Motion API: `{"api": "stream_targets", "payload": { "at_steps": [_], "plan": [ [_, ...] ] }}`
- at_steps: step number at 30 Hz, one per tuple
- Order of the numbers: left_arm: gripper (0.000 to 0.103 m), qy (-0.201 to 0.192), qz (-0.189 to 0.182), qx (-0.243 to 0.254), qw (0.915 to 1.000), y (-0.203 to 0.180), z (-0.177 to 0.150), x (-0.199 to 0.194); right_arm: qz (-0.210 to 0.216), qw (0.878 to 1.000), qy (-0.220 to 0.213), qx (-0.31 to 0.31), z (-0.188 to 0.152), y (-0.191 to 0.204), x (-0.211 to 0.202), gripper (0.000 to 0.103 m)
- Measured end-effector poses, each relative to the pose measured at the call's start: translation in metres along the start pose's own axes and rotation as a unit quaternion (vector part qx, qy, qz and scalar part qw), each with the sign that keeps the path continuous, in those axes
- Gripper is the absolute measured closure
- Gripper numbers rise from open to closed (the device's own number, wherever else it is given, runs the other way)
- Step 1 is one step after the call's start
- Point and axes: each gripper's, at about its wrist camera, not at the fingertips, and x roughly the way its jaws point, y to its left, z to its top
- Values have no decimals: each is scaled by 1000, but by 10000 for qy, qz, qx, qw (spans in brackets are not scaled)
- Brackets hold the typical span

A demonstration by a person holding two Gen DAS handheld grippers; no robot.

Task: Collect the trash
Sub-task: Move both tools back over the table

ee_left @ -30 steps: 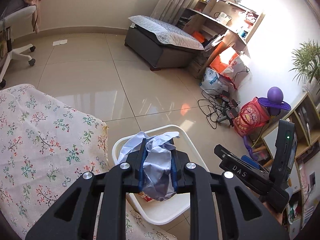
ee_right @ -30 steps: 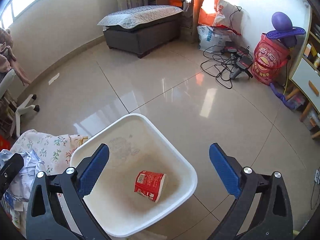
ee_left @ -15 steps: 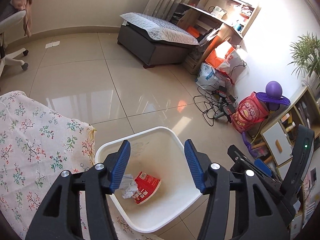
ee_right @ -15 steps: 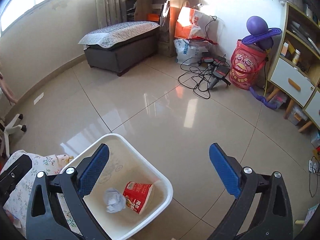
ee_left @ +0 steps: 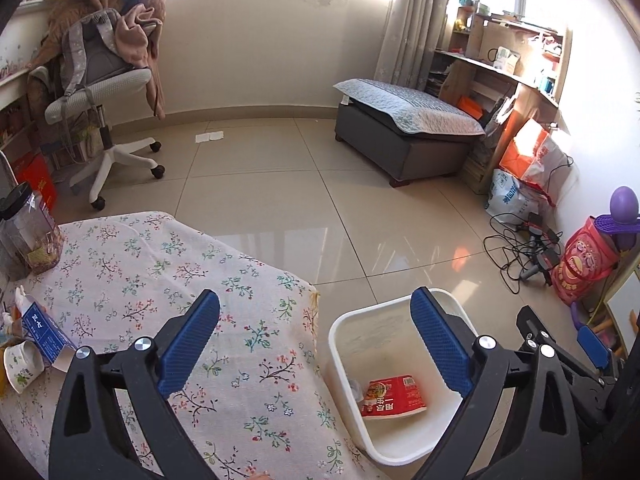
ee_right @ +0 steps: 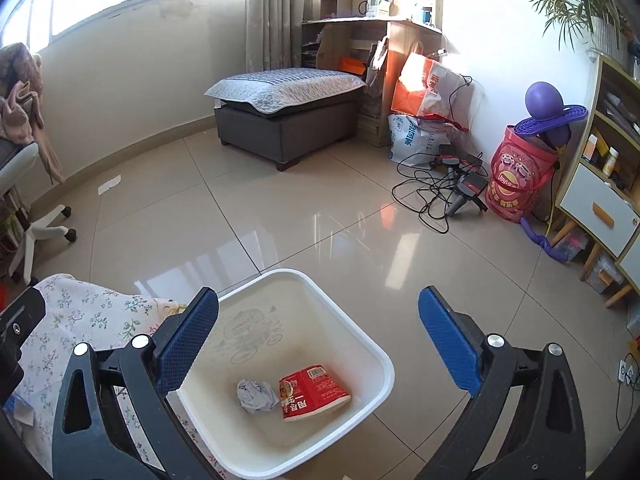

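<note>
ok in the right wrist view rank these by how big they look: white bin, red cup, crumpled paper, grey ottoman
1. white bin, though it sits closest to the camera
2. grey ottoman, far off, so its true size is unsure
3. red cup
4. crumpled paper

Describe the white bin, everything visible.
The white bin looks like smooth plastic, squarish with rounded corners and a rolled rim, open-topped. It stands upright on the tiled floor, close beside the floral-cloth table; whether they touch is unclear. A faint line drawing marks one inner wall. Inside lie a red instant-noodle cup on its side and a crumpled grey paper wad, which touches it.
</note>
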Motion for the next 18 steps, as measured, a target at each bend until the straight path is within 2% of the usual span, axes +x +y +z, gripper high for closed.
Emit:
{"api": "stream_targets", "payload": {
  "at_steps": [6,18],
  "plan": [
    [8,-97,548,-175,9983,38,-8,-20,374,9986,-358,-94,-5,26,-30,7],
    [8,-100,1147,-734,9906,121,-33,-54,1017,9886,-667,-887,-27,97,-77,7]
  ]
}}
